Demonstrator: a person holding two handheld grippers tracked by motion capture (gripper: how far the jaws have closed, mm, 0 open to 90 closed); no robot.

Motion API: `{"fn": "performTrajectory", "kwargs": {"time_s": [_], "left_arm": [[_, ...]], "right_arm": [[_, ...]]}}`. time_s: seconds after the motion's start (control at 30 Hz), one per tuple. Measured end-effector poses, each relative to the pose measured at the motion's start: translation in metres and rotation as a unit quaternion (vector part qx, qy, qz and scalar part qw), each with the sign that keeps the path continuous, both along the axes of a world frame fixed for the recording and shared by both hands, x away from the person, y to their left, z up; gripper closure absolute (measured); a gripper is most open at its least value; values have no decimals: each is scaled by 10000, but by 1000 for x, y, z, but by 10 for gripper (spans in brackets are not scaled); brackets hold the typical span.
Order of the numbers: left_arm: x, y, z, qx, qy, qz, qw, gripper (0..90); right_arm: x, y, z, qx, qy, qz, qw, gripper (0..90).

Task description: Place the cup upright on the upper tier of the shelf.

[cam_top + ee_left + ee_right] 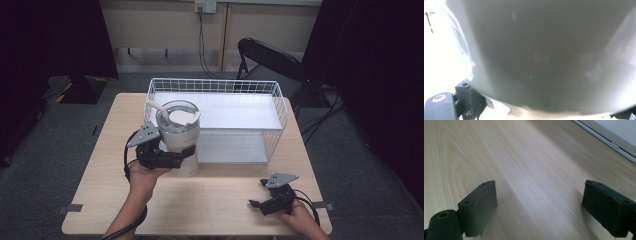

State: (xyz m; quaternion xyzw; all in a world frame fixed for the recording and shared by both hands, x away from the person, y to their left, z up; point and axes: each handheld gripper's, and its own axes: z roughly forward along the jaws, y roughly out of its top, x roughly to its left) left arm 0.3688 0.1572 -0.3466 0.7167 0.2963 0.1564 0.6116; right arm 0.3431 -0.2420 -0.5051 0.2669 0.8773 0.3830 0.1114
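Left jaws around white tumbler (181,141)

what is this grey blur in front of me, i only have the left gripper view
Observer: It's a cream tumbler with a lid and straw; the left gripper is clamped on its lower body.
Operator: is it on the table or in the air
Observer: From the high view it looks lifted off the wooden table, just in front of the near left corner of the white wire basket, though I can't see its base clearly.
Operator: anything in the basket
Observer: I see nothing in it, just its white floor.
Operator: where's the other gripper
Observer: The right gripper rests low over the table's near right corner, jaws open with nothing between them.
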Motion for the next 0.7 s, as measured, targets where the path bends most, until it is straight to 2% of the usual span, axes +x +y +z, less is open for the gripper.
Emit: {"fn": "performTrajectory", "kwargs": {"time_s": [0.07,0.17,0.23,0.33,0.53,0.7], "left_arm": [[2,-1,3,91,-22,-13,10000,101],[4,-4,8,111,-32,-12,9999,101],[5,-5,11,41,-40,-9,10000,101],[7,-7,15,45,-6,11,10000,101],[11,-11,26,104,-57,8,9999,101],[12,-16,33,101,-62,-64,9999,101]], "right_arm": [[0,0,0,0,-1,1,10000,117],[0,0,0,-1,-2,2,10000,117],[0,0,0,-1,-1,1,10000,117],[0,0,0,0,-1,1,10000,117],[0,0,0,1,-1,2,10000,117],[0,0,0,-1,-1,1,10000,117]]}}
